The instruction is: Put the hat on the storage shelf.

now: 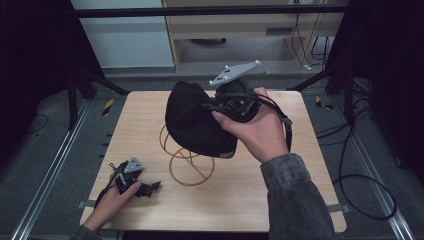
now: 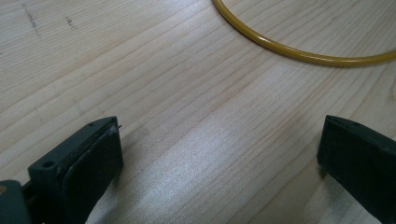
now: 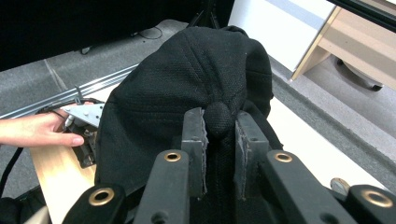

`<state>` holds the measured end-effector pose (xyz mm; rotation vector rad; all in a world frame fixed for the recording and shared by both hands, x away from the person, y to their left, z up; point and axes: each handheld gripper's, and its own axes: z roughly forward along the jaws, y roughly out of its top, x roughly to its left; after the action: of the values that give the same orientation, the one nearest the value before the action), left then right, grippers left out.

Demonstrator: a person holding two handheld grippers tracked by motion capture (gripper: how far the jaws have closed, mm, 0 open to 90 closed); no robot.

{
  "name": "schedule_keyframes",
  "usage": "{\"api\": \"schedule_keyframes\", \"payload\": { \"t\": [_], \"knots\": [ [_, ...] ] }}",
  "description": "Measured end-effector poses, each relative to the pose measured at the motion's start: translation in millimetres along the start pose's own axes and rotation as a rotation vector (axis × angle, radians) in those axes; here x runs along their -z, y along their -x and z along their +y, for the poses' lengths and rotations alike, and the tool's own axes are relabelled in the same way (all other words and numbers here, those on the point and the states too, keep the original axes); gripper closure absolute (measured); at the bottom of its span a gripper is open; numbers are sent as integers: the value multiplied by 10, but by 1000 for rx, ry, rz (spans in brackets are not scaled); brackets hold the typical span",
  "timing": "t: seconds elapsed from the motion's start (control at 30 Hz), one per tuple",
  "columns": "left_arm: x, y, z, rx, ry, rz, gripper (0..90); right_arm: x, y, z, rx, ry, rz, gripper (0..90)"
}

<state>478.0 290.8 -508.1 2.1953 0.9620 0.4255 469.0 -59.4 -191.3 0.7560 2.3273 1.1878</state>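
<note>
I judge the black cap (image 1: 197,120) to be light, soft and floppy; its fabric will fold and sag under any grip, so it cannot be steered by an edge with confidence. The crown button is the one firm spot, and that is where I have taken hold of it. In the right gripper view the right gripper (image 3: 219,140) has its jaws drawn in tight on that button at the top of the crown, one pad on either side, with the cloth bunched between them and the cap's body hanging away beyond the fingertips. In the high view the cap is held up off the table (image 1: 280,190), above the far part of the yellow wire stand (image 1: 186,159), whose rings show below and to the near side of it. The cap does not appear seated on the stand. The left gripper (image 2: 219,154) rests low over the near left of the table, jaws standing wide apart with nothing but bare wood between them; the stand's base ring lies just beyond its fingertips, apart from them.
</note>
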Motion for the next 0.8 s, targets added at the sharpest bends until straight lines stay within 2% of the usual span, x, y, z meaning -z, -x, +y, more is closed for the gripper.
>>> {"api": "schedule_keyframes", "payload": {
  "t": [0.47,0.7,0.8],
  "knots": [
    [0,0,0,-1,0,0,0,-115,24,133,5,-11,4,771],
    [2,-2,0,-4,-3,0,0,-147,-24,250,22,-11,13,771],
    [1,0,0,-1,-3,-2,0,-215,-54,305,31,-21,23,770]
  ]
}}
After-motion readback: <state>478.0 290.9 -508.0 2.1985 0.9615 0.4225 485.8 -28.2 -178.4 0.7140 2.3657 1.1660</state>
